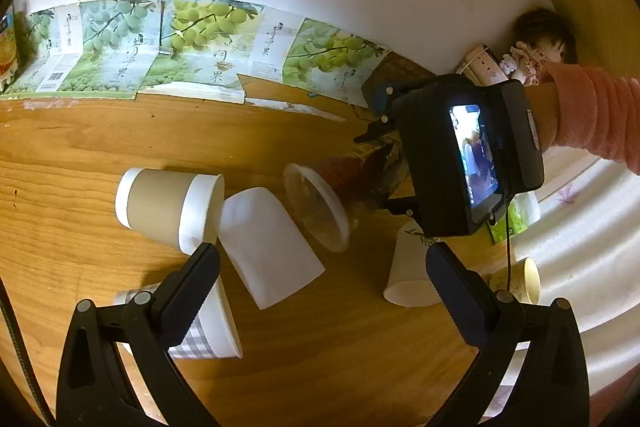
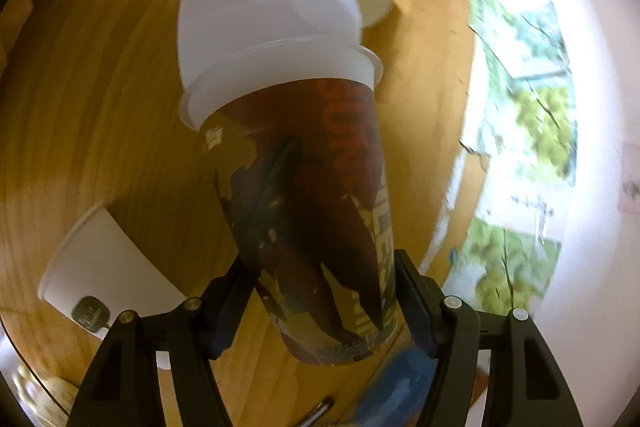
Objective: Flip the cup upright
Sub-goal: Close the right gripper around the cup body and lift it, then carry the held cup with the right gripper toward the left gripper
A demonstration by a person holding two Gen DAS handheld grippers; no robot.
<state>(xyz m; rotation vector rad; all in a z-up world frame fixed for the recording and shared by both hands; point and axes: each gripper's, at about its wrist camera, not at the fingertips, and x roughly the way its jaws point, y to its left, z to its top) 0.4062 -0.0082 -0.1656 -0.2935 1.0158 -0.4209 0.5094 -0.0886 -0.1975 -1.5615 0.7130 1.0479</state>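
Note:
My right gripper (image 2: 320,291) is shut on a clear plastic cup with dark red and gold print (image 2: 304,195), near its base, tilted with the rim away from me. It also shows in the left wrist view (image 1: 332,195), lifted on its side. My left gripper (image 1: 320,259) is open and empty, above a plain white cup (image 1: 268,247) lying on its side. A tan-banded white cup (image 1: 168,207) lies on its side to the left. A grey-checked cup (image 1: 208,327) lies under my left finger.
A wooden table (image 1: 340,347) carries more cups: a white one rim-down (image 1: 408,267) and a yellowish one (image 1: 520,283) at the right. Grape-printed cardboard (image 1: 192,47) lines the back wall. A white cloth (image 1: 592,247) lies at the right edge.

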